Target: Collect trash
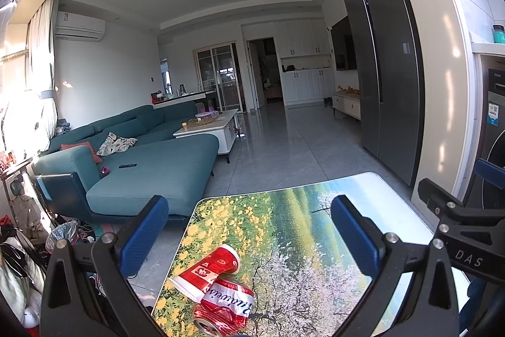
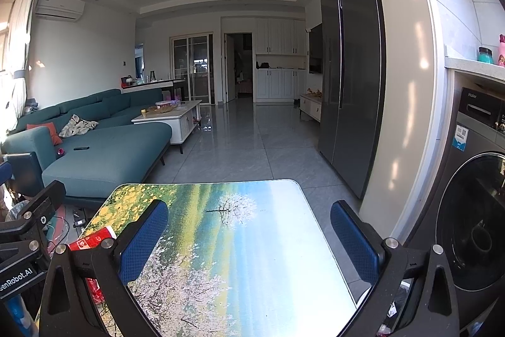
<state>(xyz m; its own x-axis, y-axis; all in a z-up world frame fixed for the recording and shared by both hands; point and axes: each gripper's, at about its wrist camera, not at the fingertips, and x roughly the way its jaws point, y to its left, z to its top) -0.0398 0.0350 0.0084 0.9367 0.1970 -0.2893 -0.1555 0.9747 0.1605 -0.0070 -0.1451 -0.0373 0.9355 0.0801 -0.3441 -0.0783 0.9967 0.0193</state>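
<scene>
A red paper cup (image 1: 208, 272) lies on its side on the small table (image 1: 303, 229) with the landscape print. A crushed red beer can (image 1: 225, 308) lies against it, nearer to me. My left gripper (image 1: 249, 237) is open and empty, held above and just behind both. My right gripper (image 2: 249, 237) is open and empty over the table's (image 2: 252, 242) middle. In the right wrist view the cup (image 2: 91, 240) shows at the table's left edge, partly hidden by my left finger. The other gripper's body shows at the side of each view.
A teal sofa (image 1: 142, 160) and a white coffee table (image 1: 214, 128) stand to the left. A dark fridge (image 2: 350, 68) and a washing machine (image 2: 473, 210) stand to the right. A bin with a plastic bag (image 1: 61, 234) and floor clutter sit left of the table.
</scene>
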